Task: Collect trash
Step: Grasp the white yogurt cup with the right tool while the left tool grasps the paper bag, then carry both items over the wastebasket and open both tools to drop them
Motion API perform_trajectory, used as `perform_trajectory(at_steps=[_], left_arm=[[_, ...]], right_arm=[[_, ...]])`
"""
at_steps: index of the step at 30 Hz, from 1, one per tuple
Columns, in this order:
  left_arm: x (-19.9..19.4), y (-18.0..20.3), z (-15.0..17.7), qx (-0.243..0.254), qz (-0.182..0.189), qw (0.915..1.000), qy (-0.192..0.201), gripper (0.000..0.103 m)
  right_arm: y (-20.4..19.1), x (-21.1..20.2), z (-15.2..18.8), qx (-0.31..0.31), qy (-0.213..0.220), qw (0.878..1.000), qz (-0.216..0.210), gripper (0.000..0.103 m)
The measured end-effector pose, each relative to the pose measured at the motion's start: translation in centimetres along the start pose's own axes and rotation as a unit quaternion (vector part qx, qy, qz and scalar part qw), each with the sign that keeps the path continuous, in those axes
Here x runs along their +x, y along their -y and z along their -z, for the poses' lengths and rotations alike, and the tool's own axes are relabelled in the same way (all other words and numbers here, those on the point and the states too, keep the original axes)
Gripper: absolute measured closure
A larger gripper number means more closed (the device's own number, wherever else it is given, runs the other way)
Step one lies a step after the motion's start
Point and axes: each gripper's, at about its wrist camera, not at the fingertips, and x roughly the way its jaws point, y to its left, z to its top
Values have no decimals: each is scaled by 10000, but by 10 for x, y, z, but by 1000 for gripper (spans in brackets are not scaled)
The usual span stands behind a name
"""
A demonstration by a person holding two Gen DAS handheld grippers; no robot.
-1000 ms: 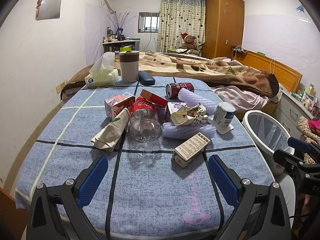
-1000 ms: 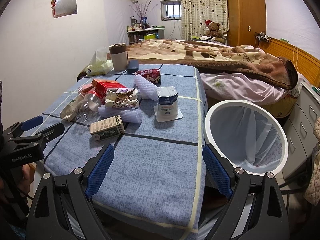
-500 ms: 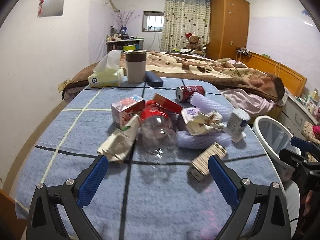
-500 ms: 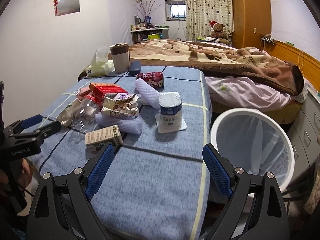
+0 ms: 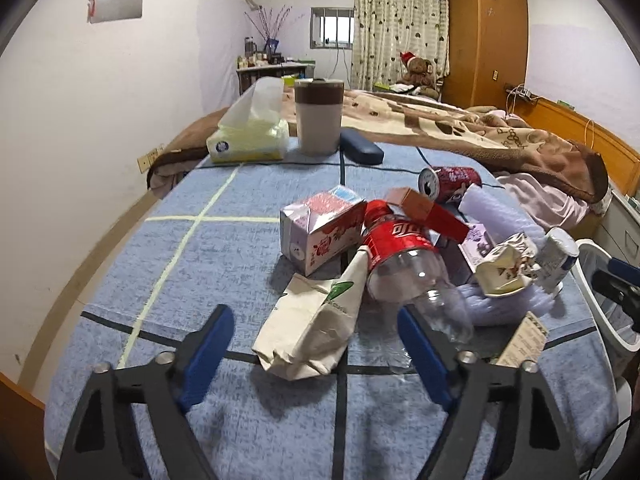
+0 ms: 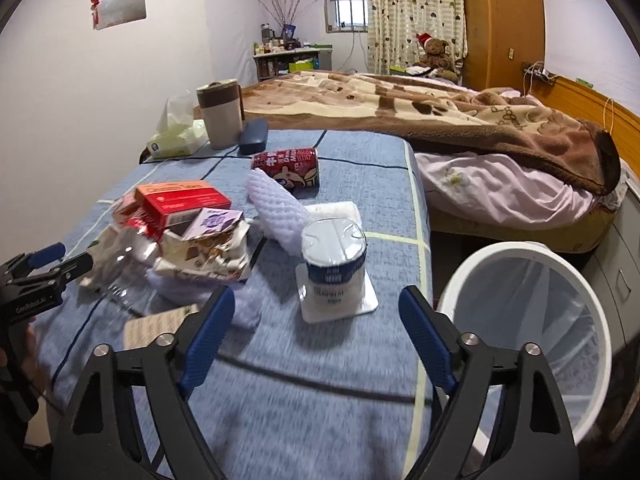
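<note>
One blue checked cloth-covered table (image 5: 208,264) bears the trash; one white round mesh-lined bin (image 6: 524,320) stands beside it. One clear plastic bottle (image 5: 416,280), one crumpled beige paper bag (image 5: 316,320) and one white yogurt cup (image 6: 334,268) lie there. The left gripper (image 5: 316,344) and right gripper (image 6: 316,332), jaws just narrowing, gape empty.

The left gripper (image 5: 316,344) is a matte black frame of two angled arms with triangular cut-outs, each carrying a silver screw head near its upper end and a ribbed, royal-blue pad on its inner face. The right gripper (image 6: 316,328) is built the same way, black arms with silver screws and textured blue pads. In the right wrist view, at about 9 o'clock, the left tool shows side-on as a black body with a blue tip and small white lettering, too small to read fully.
</note>
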Motion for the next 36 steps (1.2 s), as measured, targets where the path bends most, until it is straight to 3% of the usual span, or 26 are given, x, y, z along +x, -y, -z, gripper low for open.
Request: perform_trajectory(at_steps=[9,12,16,27,36], left_arm=[[18,-5,2,-65,194,9997,-165,64],[20,-3,3,-30,210,9996,-205,80],[19,0,5,-25,254,9994,-241,94],[-9,-1,0,-146,278,9995,-49,97],[-39,36,-15,109,703,9973,160,97]], right_arm=[[6,30,-10,71,-260,9996,7,42],[8,34,-11,95,-312,9995,52,58],[11,29,-10,191,-283,9994,-29,59],[15,0,-9,304,-24,9995,-123,59],[35,-30,-2,542,239,9982,-63,59]])
